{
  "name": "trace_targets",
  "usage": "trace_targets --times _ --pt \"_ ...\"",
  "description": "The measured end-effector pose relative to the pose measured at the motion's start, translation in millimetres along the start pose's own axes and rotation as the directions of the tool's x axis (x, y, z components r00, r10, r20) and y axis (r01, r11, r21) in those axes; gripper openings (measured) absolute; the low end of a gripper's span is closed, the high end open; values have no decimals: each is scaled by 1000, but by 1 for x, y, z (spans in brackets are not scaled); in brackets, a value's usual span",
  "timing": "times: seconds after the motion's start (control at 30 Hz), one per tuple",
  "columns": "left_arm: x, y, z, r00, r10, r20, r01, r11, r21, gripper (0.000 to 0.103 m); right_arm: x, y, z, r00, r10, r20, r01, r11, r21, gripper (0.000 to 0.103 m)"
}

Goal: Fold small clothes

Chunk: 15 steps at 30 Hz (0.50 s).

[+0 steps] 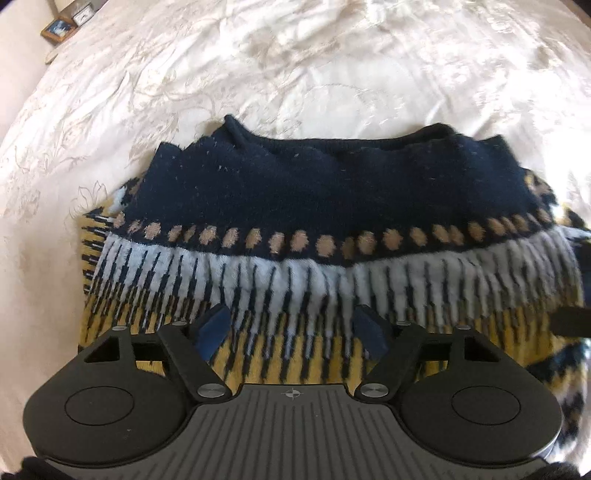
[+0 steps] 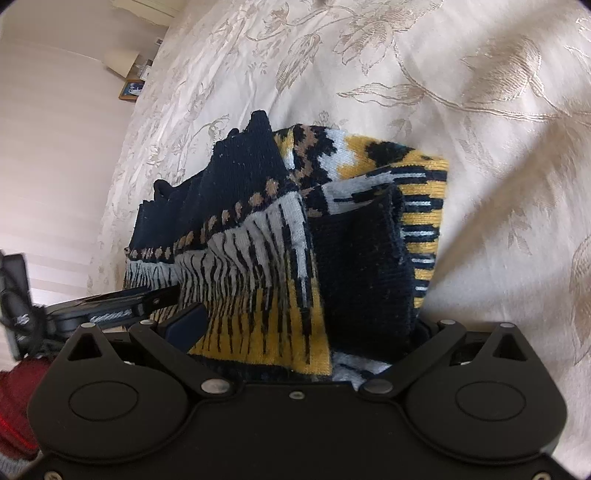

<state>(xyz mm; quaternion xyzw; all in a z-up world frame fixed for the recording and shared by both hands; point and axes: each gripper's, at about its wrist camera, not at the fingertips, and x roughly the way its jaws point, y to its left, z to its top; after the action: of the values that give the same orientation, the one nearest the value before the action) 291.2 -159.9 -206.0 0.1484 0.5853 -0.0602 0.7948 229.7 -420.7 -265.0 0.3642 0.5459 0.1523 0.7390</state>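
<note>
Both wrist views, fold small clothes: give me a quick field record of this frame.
garment: navy, white and mustard patterned knit sweater, partly folded, navy band on top
surface: cream floral-embroidered bedspread
left gripper: fingers apart over the sweater's white and mustard stripes, nothing pinched
right gripper: fabric bunched between the fingers; right finger hidden, grip unclear
background: wooden picture frame off the bed's far left edge

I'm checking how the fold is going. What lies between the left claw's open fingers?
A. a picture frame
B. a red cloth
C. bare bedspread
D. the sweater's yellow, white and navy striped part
D: in the left wrist view the left claw stands open over the sweater, with striped knit showing between its blue pads and the bedspread beyond.
</note>
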Motion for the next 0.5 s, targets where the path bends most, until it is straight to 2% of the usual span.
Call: trace_targets --times 0.17,0.37,0.5 --pt "-14 -5 -11 1000 -23 11 23 1000 10 73 1 1 -1 1000 -5 1 5 1000 0 103" --pt "3 -4 -16 999 -25 -29 25 999 -21 75 2 4 -1 1000 -18 1 18 1000 0 103" --pt "9 -9 -8 999 -9 -36 9 1000 1 77 3 5 0 1000 -25 2 25 1000 -1 103"
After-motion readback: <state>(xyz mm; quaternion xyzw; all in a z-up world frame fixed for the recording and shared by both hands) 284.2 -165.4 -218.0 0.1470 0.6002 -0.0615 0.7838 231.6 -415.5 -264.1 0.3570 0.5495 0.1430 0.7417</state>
